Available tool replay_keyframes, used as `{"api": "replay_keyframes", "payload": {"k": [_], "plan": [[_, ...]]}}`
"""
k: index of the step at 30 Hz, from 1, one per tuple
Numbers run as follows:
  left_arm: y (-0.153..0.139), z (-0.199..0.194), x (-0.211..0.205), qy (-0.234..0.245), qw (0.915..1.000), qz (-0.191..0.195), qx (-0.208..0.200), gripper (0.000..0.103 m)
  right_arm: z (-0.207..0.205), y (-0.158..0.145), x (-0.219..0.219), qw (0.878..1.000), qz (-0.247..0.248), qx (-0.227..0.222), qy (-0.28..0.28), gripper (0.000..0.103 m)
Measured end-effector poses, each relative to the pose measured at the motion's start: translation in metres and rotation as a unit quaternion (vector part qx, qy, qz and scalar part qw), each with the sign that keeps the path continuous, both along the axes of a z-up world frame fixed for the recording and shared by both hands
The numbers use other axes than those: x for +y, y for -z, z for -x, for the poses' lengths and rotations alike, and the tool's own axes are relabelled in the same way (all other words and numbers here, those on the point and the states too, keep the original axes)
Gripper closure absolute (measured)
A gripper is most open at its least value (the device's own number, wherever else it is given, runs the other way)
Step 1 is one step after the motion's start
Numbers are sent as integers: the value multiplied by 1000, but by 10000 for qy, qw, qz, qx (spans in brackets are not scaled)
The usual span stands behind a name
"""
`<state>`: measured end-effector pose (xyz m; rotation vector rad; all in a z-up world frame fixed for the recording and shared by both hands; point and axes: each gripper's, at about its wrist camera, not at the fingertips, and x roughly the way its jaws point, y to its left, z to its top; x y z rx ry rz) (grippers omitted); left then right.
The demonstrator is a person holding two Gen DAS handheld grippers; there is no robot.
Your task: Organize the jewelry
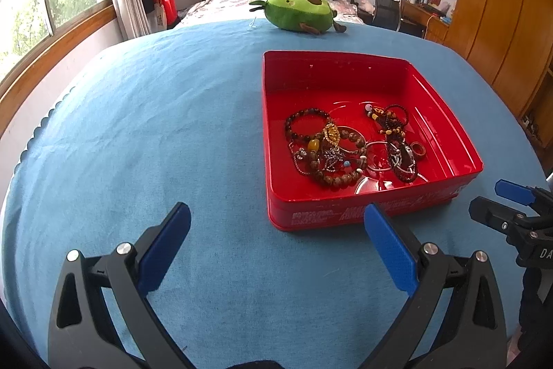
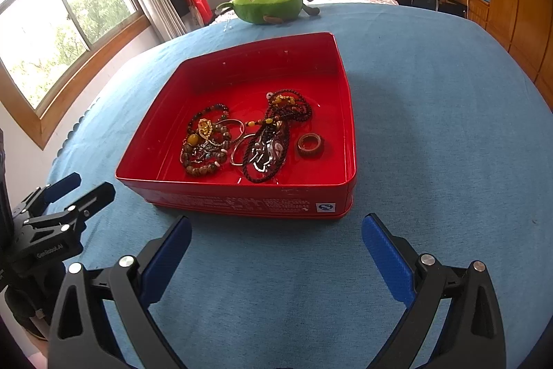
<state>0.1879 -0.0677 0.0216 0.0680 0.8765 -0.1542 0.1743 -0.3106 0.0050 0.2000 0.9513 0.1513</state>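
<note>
We are in a bedroom, at a bench spread with a blue cloth (image 1: 145, 134); a bed with a dark wooden headboard stands beyond its far edge, and an avocado plush toy (image 1: 299, 12) lies on the cloth near that edge. On the cloth sits a red tin box (image 2: 172, 113), open-topped and lidless. All the jewelry that we see lies inside it, gathered toward the tin's near wall, while the far half of the floor is bare. A tangle of beaded bracelets (image 2: 204, 147) sits on the left, a dark corded necklace with a pendant (image 2: 268, 144) in the middle, a silver bangle (image 2: 242, 149) between them, and a brown ring (image 2: 310, 145) apart on the right.

Our left gripper (image 1: 276, 242) and right gripper (image 2: 276, 248) both hover over the cloth short of the tin's near wall, jaws spread wide, with nothing between them.

We judge the pieces light. The strung beads and cords are limp and will drape and snag on one another, so lifting one may drag its neighbours. The bangle and ring are stiff and likely slippery; they are best pinched across the rim. A bracelet is best taken on a free arc away from the overlap.

The jewelry may be gathered already or waiting to be sorted; we cannot tell.
</note>
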Motion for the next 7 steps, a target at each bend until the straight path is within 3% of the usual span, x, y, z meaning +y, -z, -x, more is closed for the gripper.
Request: {"api": "replay_keyframes", "payload": {"k": [7], "plan": [[1, -1, -1, 20, 10000, -15, 8, 3, 0, 0, 1, 10000, 7, 12, 3, 4]]}}
